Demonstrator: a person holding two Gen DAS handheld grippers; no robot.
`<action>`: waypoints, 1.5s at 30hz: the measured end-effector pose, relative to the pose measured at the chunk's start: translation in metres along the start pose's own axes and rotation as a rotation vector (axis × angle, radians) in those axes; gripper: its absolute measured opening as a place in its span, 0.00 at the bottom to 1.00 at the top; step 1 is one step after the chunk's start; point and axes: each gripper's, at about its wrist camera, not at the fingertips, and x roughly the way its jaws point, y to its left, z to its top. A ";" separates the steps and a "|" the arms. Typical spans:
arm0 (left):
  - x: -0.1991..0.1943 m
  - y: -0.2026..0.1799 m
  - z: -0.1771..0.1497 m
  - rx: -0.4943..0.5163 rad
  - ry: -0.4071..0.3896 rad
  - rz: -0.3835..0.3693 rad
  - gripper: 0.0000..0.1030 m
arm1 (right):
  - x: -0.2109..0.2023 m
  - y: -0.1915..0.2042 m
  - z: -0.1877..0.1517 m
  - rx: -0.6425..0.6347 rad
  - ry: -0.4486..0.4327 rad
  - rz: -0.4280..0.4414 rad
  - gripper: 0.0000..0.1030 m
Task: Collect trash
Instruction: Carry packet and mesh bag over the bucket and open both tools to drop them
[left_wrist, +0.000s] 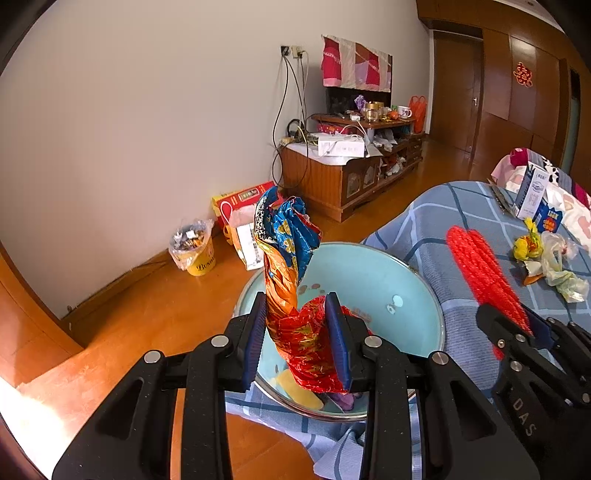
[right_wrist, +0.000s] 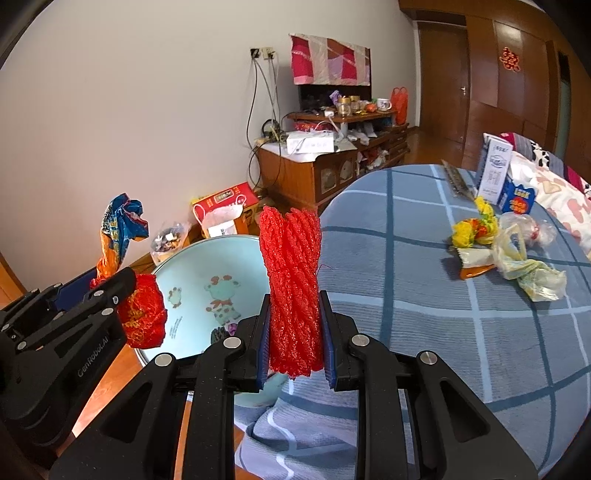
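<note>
Left gripper (left_wrist: 300, 341) had its jaws clamped on a crumpled foil snack wrapper (left_wrist: 291, 288), red at the bottom, orange and blue up top, hanging right over the pale blue basin (left_wrist: 417, 295) that sat at the edge of the bed (right_wrist: 443, 314). A few scraps already lay in the basin bottom. Best move here, as I read it: lower the wrapper a bit inside the rim before letting go, since the tall upper end leaned toward the floor side and could tip out. Right gripper (right_wrist: 294, 332) had its jaws clamped on a red mesh bundle (right_wrist: 291, 273), upright, held over the bed just right of the basin; it needed to go left over the bowl, keeping clear of the other gripper, then drop. Further right on the bed lay a yellow wrapper (right_wrist: 471, 229) and a crumpled plastic bag (right_wrist: 532, 269), not yet collected. A carton (right_wrist: 493, 170) stood behind them.
</note>
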 end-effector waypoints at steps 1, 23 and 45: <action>0.003 0.001 0.000 0.001 0.007 -0.003 0.31 | 0.004 0.001 0.001 -0.002 0.009 0.008 0.23; 0.032 0.005 -0.004 0.001 0.085 0.006 0.32 | 0.041 0.006 -0.003 -0.001 0.098 0.091 0.42; 0.012 -0.010 -0.003 0.060 0.029 -0.003 0.65 | -0.037 -0.048 -0.011 0.119 -0.088 -0.089 0.43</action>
